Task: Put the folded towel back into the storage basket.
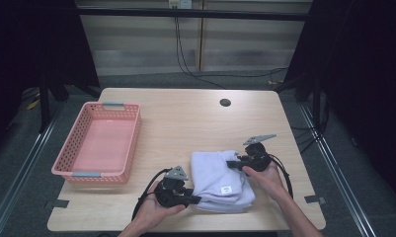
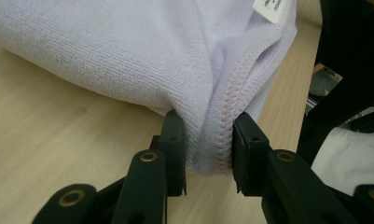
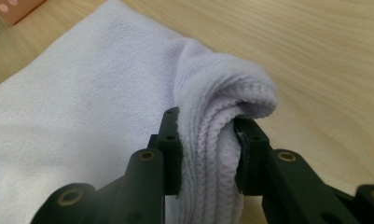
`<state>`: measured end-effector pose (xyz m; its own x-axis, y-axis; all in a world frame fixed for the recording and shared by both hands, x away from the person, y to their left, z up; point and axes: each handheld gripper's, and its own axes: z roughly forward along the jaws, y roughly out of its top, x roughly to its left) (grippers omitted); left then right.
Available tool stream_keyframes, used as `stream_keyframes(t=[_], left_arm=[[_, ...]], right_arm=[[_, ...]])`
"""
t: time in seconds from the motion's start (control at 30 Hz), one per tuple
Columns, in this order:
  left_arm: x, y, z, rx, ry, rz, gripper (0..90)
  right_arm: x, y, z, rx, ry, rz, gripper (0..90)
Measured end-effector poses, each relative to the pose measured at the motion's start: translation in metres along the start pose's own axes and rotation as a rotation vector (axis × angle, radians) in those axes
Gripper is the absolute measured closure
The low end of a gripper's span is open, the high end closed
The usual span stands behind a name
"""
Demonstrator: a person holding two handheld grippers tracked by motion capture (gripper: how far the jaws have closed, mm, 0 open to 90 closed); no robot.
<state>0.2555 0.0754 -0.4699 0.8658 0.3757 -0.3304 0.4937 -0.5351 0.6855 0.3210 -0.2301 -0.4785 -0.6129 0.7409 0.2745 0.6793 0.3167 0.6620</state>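
A folded lavender towel (image 1: 219,180) lies on the wooden table (image 1: 185,123), near the person's edge and right of centre, its long axis running away from the person. Each gripper has hold of it. The left gripper (image 1: 191,200) comes in from the left at the near corner, and in the left gripper view its jaws pinch the stitched hem (image 2: 226,121) narrowly between them. The right gripper (image 1: 231,165) bites the far right edge, where the right gripper view shows the stacked folds (image 3: 212,149) squeezed between its jaws. The two grips sit on opposite sides of the bundle, so a lift would likely carry it level. The pink basket (image 1: 77,143) stands well apart at the table's left, closer to the left hand (image 1: 153,210), and it holds nothing.
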Motion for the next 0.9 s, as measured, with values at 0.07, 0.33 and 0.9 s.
stream_keyframes(t=[0.07, 0.33, 0.9], left_arm=[[-0.002, 0.003, -0.003, -0.025, -0.004, 0.003, 69.2], [-0.001, 0.012, -0.009, -0.042, 0.001, 0.022, 69.3], [0.008, 0.037, -0.039, -0.129, 0.011, 0.041, 69.3]], right_arm=[[-0.001, 0.001, -0.003, -0.005, 0.005, 0.002, 68.2], [-0.004, 0.007, -0.011, -0.028, 0.013, 0.007, 68.3], [-0.001, 0.05, -0.027, -0.087, 0.022, -0.019, 68.4]])
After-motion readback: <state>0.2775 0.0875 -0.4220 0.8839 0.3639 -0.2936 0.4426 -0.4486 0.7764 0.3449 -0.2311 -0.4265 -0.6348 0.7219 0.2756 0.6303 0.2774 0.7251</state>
